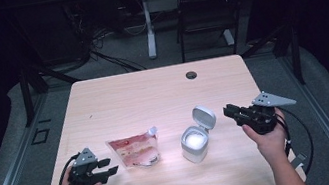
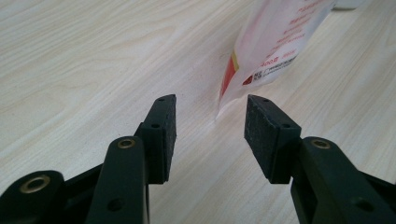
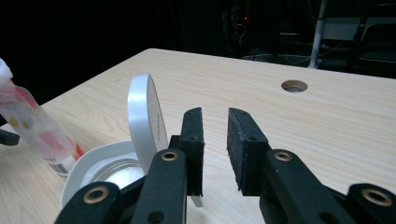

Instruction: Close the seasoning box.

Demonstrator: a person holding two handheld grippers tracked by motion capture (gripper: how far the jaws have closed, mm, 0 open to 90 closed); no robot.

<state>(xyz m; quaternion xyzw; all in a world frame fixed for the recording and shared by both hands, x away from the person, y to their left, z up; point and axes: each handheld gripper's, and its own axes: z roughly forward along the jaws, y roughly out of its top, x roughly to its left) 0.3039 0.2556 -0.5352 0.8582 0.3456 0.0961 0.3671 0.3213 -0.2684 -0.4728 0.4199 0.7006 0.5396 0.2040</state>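
Observation:
A red-and-white pouch with a white spout lies flat on the wooden table, left of centre. My left gripper rests just left of it, open; in the left gripper view the pouch's corner lies just beyond the empty gap of the gripper. A white container stands to the right, its hinged lid flipped up. My right gripper hovers right of the lid. In the right gripper view its jaws stand a narrow gap apart with nothing between, beside the lid.
A round cable hole sits near the table's far edge. Beyond the table stand a black chair and a white desk leg. Bare tabletop lies behind the pouch and the container.

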